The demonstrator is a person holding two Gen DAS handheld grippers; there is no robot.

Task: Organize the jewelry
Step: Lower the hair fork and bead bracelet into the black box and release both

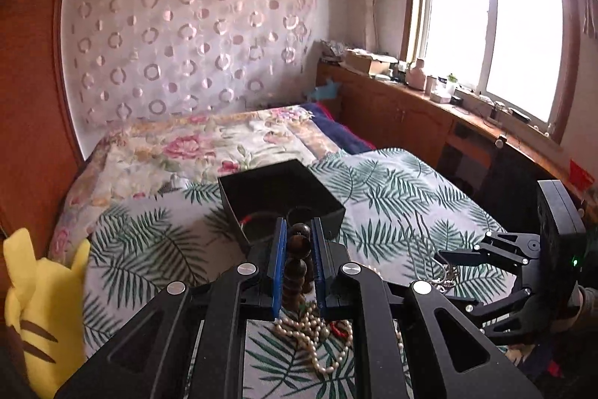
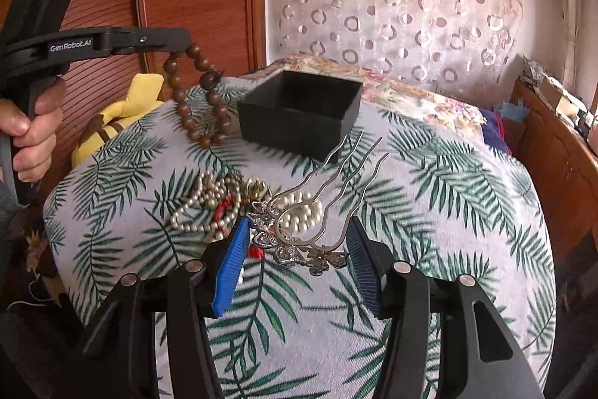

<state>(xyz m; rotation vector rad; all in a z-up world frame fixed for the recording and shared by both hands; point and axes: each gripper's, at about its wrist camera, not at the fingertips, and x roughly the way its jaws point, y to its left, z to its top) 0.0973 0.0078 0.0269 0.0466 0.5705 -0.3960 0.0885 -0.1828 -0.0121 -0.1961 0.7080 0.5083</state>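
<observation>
Wooden beads: a brown bracelet [image 2: 198,96] hangs in the air from the left gripper [image 1: 299,242], lifted off the bed and just left of the box in the right wrist view.
Left gripper: its blue fingers [image 1: 278,264] are clamped on the bracelet, one bead after another stacked between the pads; seen from the right wrist view, a hand [image 2: 33,129] grips the handle.
Box: a black, open-topped box [image 2: 299,107] sits on the bed beyond the jewelry pile; the left wrist view shows rings or bangles inside, too dim to name.
Bed: a leaf-print cover [image 2: 448,212] carries everything, with a floral quilt [image 1: 194,152] behind it.
Pearls: a tangled pearl strand [image 2: 202,208] lies in a heap with something red and a gold piece, touching each other.
Hairpin: a silver pronged hairpin [image 2: 329,197] with an ornate flower head lies beside the pearls, prongs pointing towards the box.
Right gripper: the right gripper [image 2: 295,249] is low over the hairpin's head, fingers [image 2: 231,260] wide apart on either side of it, holding nothing.
Toy: a yellow plush [image 1: 41,316] rests at the bed's left edge.
</observation>
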